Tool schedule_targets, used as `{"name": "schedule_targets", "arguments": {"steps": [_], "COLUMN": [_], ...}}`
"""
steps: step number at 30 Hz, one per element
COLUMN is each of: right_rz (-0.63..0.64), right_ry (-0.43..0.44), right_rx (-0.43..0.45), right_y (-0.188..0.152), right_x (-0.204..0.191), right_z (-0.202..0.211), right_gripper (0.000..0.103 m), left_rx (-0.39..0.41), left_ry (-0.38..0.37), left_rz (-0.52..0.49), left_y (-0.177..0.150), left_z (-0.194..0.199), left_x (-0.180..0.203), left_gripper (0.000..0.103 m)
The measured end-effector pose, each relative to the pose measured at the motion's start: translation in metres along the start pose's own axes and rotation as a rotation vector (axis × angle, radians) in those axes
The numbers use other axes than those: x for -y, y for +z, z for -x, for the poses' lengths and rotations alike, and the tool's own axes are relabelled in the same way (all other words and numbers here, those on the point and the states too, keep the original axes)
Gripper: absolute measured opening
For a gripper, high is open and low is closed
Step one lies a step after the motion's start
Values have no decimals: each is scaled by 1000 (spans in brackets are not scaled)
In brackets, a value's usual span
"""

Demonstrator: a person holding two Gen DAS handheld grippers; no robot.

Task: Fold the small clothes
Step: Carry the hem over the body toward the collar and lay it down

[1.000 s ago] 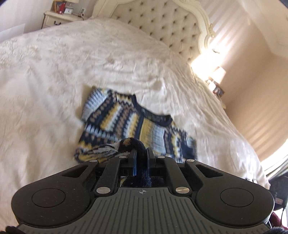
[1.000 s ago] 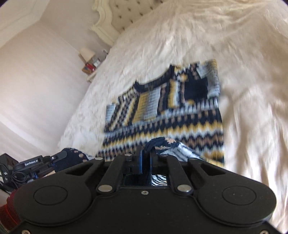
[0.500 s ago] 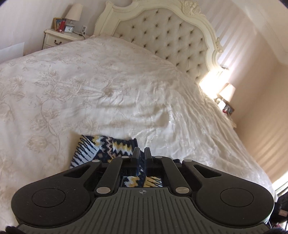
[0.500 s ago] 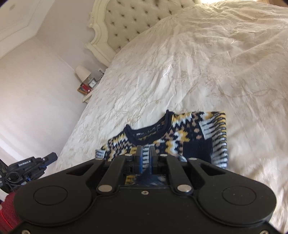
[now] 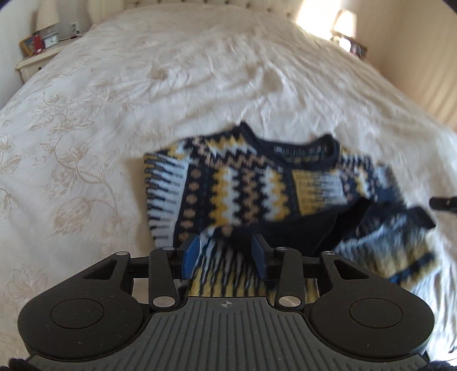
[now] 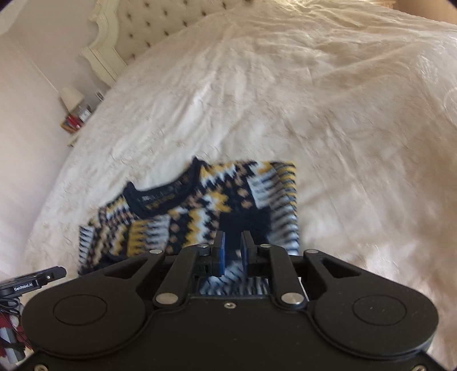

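A small knitted sweater (image 5: 257, 194) in navy, yellow, tan and white zigzags lies on the cream bedspread (image 5: 142, 85), collar towards the headboard, its lower part folded up over the body. My left gripper (image 5: 225, 252) is open just above the sweater's near edge, with knit showing between the blue pads. My right gripper (image 6: 232, 251) is open with a narrow gap, over the sweater (image 6: 200, 211) near its right side; nothing is gripped.
A nightstand (image 5: 37, 54) with small items stands at the bed's far left. A lamp (image 5: 342, 20) glows at the far right. The tufted headboard (image 6: 160, 22) is at the back. A black camera mount (image 6: 31, 282) sticks out at the bed's left edge.
Both grippers carried the sweater's lower hem up towards the collar, then opened and let it go. They have drawn back a little; the views are blurred with motion.
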State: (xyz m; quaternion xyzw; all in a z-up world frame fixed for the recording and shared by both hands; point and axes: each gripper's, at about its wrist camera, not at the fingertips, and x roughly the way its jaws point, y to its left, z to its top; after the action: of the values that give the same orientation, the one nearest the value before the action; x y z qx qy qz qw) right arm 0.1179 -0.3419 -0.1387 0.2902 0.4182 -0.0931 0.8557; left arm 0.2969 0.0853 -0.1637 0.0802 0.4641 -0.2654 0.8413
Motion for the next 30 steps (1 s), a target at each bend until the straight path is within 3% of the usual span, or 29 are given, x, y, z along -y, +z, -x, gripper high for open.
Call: {"name": "schedule_targets", "arguments": {"steps": [5,8,12,17,23,27,30], "right_rz": [36,70,110,52,51,87,95], "right_ry": [-20,9,33,28,2,-31,-45], "right_rx": [-84,-134,-169,-137,-97,-97,-114], "right_y": [-16,-19,-7,20,32,30,30], "right_x": [-3,-13,-26,-26,-20,-11,-4], "right_z": [-5,-17,-44,-71,-75,-75,-79], "right_gripper": [24,45,47,49,62,70,70], "left_rx": [-71,-110,-107,-66,-12,-23,-29], "left_ry": [-30,-47,-48,-40,-14,-36,-63], "left_rz": [-62,-115,-155,-60,95,99,100], "left_y": [-16,-19,-4,32,57,54,52], "left_z": [-9,-21,-40,-63,-61,-59,-61], "left_x": [5,13,20,10,-13,-22,-26], "left_gripper": [39,39,39,39,40,49,50]}}
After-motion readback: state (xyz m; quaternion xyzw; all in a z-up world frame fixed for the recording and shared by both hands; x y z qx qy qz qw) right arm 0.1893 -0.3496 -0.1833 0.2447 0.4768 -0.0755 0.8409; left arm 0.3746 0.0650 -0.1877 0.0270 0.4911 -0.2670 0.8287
